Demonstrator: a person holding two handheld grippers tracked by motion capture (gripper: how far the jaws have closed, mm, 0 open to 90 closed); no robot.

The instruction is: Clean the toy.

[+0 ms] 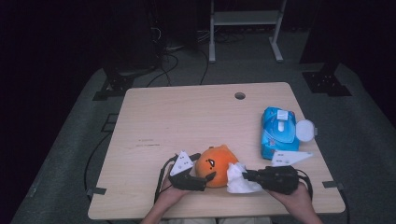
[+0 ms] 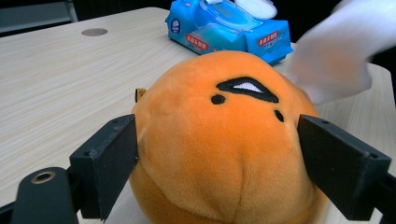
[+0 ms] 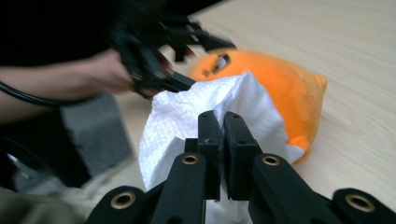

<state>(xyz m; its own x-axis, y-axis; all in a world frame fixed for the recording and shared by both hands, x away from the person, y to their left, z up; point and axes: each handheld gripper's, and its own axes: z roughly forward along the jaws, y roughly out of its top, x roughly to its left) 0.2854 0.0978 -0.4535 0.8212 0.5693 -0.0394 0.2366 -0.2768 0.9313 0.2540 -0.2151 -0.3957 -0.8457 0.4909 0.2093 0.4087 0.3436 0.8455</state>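
The worktop (image 1: 177, 116) carries a blue wipes pack (image 1: 278, 132) at its right side, lid flipped open. Near the front edge sits the orange plush (image 1: 215, 164), round, soft and light by the look of it; it would likely squash and roll under a push, so a wide hold across its sides suits it. The left tongs (image 2: 217, 158) stand wide apart with the plush between them, both pads against its flanks. The wipe (image 3: 201, 121) is thin, limp and probably damp, apt to tear. The right tongs (image 3: 223, 154) are clamped together on a bunched fold of it, just beside the plush.
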